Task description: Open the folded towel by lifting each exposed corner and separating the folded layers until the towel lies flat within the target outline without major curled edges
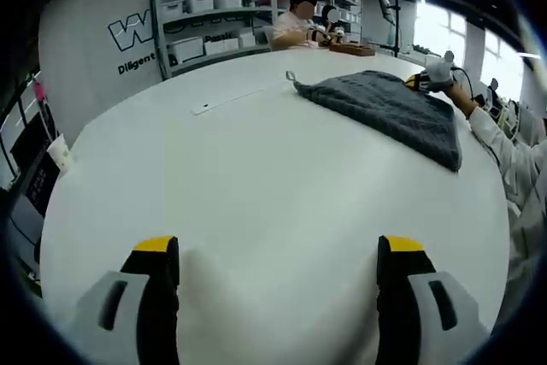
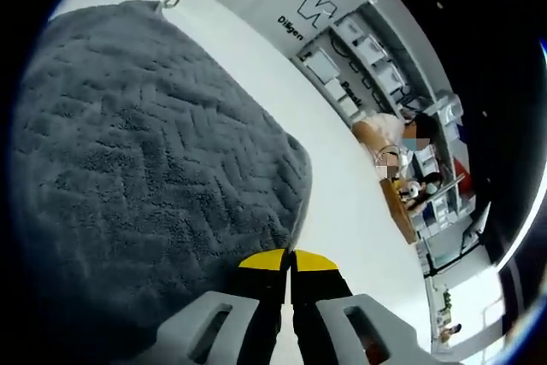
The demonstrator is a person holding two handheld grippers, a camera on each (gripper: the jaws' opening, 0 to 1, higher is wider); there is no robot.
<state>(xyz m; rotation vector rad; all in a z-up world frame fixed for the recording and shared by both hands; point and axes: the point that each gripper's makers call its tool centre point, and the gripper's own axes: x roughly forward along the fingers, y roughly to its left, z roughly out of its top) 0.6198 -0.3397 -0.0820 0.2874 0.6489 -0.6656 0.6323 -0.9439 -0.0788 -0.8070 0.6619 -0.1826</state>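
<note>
Grey and soft, the towel [image 1: 389, 113] lies folded on the big white table [image 1: 256, 185], over on the far right side as seen in the left gripper view; a small hanging loop [image 2: 172, 2] sticks out at one corner; the cloth has a bumpy zigzag pattern.

The right gripper [image 2: 289, 262] sits at the towel's edge; its yellow-tipped jaws are pressed together with no gap I can see; the tips rest right at the cloth, but I cannot tell if any cloth is pinched between them.

The left gripper [image 1: 278, 258] hangs over bare table, well apart from the towel; its jaws stand wide apart and hold nothing.

I think the work is only starting, because the towel looks folded; no outline on the table is plain to me.

What could go wrong: if the right gripper has caught both layers and not just the top one, lifting would drag the whole towel along and not open it; a weak pinch could let the corner slip and curl; with the left gripper so far off, nothing holds the towel down.

A person [image 1: 297, 19] sits by the shelves [image 1: 222, 14] far behind.
</note>
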